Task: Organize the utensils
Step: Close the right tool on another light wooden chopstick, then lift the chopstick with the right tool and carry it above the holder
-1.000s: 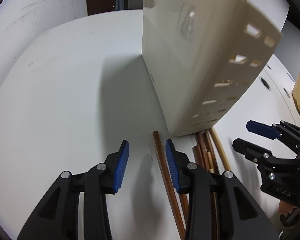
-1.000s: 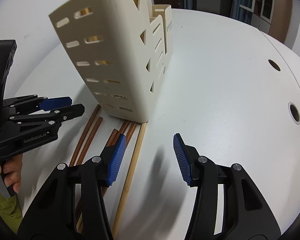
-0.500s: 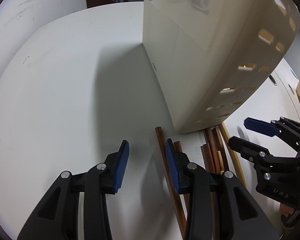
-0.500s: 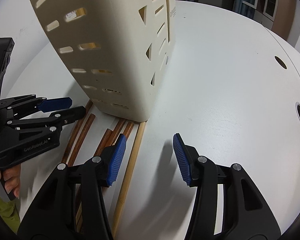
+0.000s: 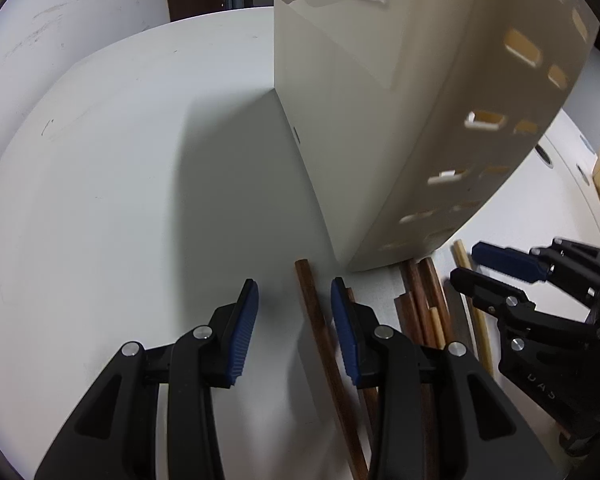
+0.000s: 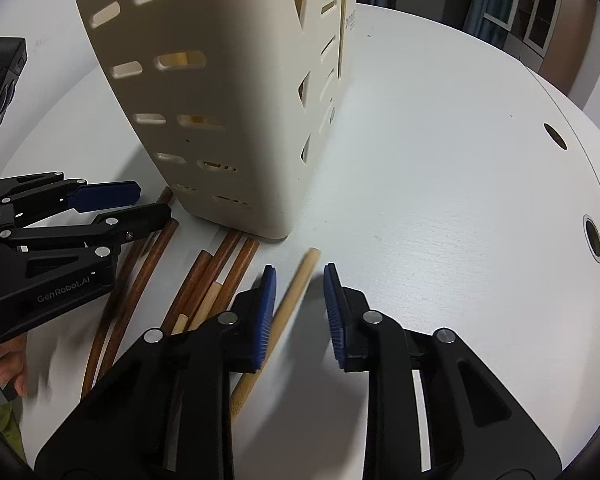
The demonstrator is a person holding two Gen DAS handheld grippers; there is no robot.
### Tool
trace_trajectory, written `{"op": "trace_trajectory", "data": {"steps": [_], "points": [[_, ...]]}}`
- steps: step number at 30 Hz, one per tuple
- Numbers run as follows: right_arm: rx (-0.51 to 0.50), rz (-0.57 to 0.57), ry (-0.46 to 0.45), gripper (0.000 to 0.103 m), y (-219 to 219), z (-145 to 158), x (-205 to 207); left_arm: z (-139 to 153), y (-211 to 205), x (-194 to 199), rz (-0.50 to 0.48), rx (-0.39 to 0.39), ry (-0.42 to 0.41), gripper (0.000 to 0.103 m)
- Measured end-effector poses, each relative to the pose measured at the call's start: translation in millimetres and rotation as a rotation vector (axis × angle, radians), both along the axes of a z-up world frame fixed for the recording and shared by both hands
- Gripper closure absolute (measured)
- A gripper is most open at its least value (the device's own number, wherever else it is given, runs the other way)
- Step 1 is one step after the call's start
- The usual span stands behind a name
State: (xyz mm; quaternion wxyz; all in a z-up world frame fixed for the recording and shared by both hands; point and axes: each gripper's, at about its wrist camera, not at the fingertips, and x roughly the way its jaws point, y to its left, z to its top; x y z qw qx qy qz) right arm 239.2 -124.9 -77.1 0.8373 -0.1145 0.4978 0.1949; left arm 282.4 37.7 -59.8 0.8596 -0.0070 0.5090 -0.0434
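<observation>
Blue-padded right gripper has been closing around a pale chopstick, jaws apart. Only its view shows the left gripper's hand. Left jaws, apart, straddle a brown chopstick before the holder on the table.

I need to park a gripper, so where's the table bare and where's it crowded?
Bare table lies right of the cream holder, out to the round holes, and left of it in the left view. Crowded: the chopsticks in front of the holder.
</observation>
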Motion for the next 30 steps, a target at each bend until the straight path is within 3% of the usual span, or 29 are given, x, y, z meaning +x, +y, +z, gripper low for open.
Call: {"op": "trace_trajectory", "data": {"steps": [6,14,23,30], "points": [[0.021,-0.015,0.000,0.096,-6,1,0,0,-3,-4,0.000,0.053,-0.014,0.093],[0.091,-0.021,-0.027,0.097,-6,18,0,12,-8,-9,-0.005,0.047,-0.070,0.096],[0.164,-0.017,-0.161,0.097,-12,68,-17,82,-13,-40,0.047,-0.024,-0.274,0.096],[0.210,-0.011,-0.251,0.097,-16,104,-27,111,-17,-74,0.061,-0.035,-0.390,0.096]]}}
